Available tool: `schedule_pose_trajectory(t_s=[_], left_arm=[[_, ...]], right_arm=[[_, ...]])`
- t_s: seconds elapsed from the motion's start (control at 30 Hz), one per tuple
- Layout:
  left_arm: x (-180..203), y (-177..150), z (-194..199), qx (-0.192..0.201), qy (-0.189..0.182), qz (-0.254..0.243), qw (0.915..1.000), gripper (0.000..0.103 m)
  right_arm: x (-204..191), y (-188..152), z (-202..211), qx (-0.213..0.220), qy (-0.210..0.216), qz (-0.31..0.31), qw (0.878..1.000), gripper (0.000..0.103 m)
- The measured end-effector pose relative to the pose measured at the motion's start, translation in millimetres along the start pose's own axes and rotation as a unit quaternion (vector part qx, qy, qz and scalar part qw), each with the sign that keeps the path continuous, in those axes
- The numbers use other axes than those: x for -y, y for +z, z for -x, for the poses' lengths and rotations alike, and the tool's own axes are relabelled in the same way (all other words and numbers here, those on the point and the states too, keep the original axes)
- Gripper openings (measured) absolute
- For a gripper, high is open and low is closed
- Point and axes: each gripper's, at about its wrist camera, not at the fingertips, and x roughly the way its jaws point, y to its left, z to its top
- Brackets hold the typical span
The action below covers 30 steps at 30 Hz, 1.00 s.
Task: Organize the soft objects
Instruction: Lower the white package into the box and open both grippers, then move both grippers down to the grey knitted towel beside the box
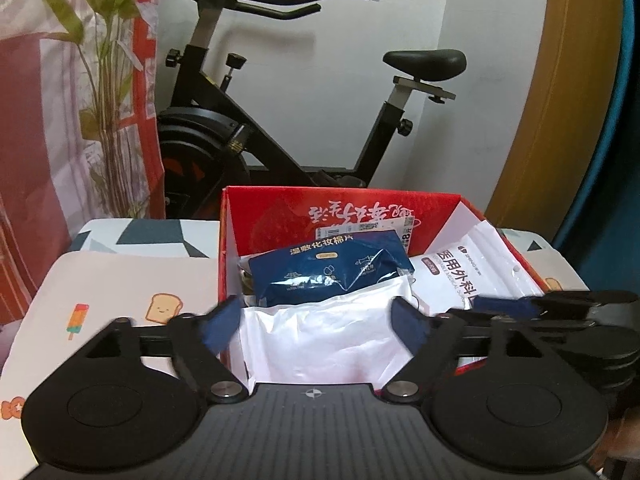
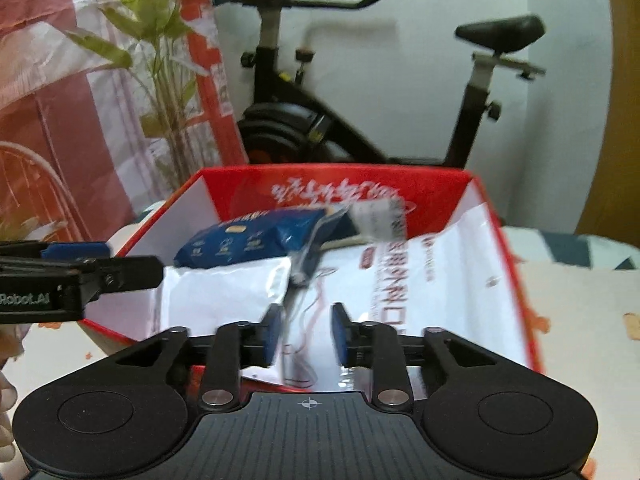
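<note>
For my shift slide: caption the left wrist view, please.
Left tool open above a white pouch and blue pack in the red box.

Black left gripper, blue-padded jaws, silver pivot screws, ribbed base

Red box with white inner walls and white script, dark blue pack printed white, plain white pouch, white mask bag with dark lettering, cream cloth with toast and ice-lolly cartoons, black exercise bike.
</note>
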Motion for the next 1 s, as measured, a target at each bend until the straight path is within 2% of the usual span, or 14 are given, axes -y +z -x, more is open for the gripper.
schedule_pose_trajectory(t_s=[0.03,0.1,0.13,0.2,0.23,0.37,0.67,0.83,1.0], left_arm=[[0.7,-0.5,1.7,0.002,0.003,0.001,1.0000,0.096],[2.5,-1.6,5.4,0.005,0.011,0.001,0.9999,0.102],[2.7,-2.2,8.0,0.008,0.017,0.003,0.9998,0.103],[2.3,-3.3,14.3,0.018,0.028,0.010,0.9994,0.103],[1.0,-4.3,18.3,0.026,0.032,0.018,0.9990,0.103],[-3.5,-6.7,29.9,0.042,0.035,0.030,0.9981,0.103],[0.7,-22.1,49.5,0.067,0.076,0.028,0.9944,0.103],[-3.7,-30.9,57.0,0.071,0.080,0.043,0.9933,0.103],[-3.2,-43.7,59.4,0.072,0.086,0.037,0.9930,0.103]], right_arm=[[2.7,0.1,5.6,0.013,-0.003,-0.001,1.000,0.044],[8.1,0.5,15.2,0.038,-0.018,0.000,0.999,0.068],[10.8,0.5,21.0,0.052,-0.026,0.000,0.998,0.073],[16.5,0.6,29.9,0.072,-0.036,-0.005,0.997,0.098],[19.8,0.0,35.3,0.084,-0.041,-0.009,0.996,0.103],[32.2,-3.6,50.6,0.116,-0.045,-0.030,0.992,0.103],[59.4,-28.2,71.8,0.149,0.007,-0.074,0.986,0.103],[70.2,-48.2,82.7,0.181,0.045,-0.099,0.977,0.103],[69.4,-70.9,86.3,0.203,0.024,-0.084,0.975,0.103]])
